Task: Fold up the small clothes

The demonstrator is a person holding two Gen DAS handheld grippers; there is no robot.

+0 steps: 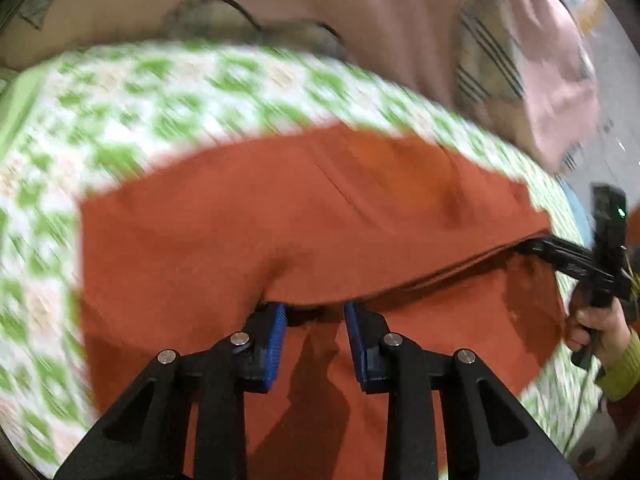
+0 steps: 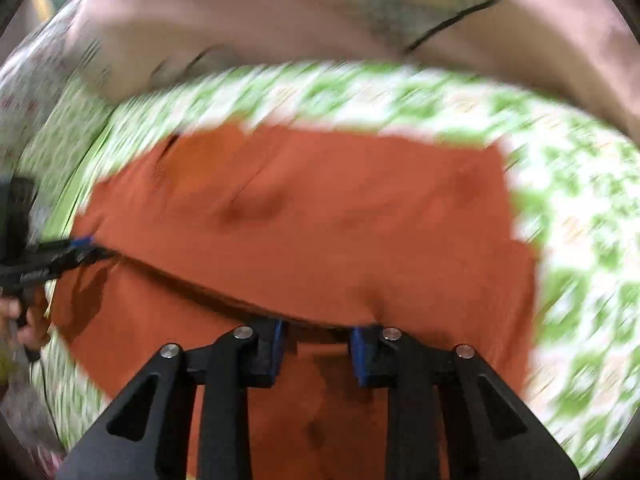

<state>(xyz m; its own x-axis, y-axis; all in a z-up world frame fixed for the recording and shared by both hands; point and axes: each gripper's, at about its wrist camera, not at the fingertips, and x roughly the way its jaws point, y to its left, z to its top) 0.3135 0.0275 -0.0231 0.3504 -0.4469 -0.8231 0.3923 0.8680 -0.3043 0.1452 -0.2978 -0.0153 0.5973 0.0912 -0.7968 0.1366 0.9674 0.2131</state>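
On the green-and-white patterned bedspread lies the rust-orange garment, a flat, matte woven cloth, roughly rectangular with squared corners, and it fills the middle of both wrist views. A faint seam line runs down its far half, with a few soft dimples beside it. The cloth is doubled: an upper layer ends in a dark folded edge sweeping across the near side, with a lower layer showing beneath.

Left gripper now, black angular arms with silver rivets and ribbed blue pads. Its fingers stand spread with a clear gap, tips right at that folded edge, the cloth draping over them; nothing pinched between the pads that I can see.

Right gripper, same build, same story: fingers apart, blue pads tucked just under the edge of the upper layer. From the left wrist view this gripper reaches in at the far right end of the fold, held by a hand in an olive ribbed cuff.

Beyond the bedspread's far edge, a dusty-pink sheet with a dark cable trailing across it, and a striped fabric piece on the right. White lettering marks the left gripper's arm in the right wrist view, too blurred to read. Motion blur smears the print everywhere.
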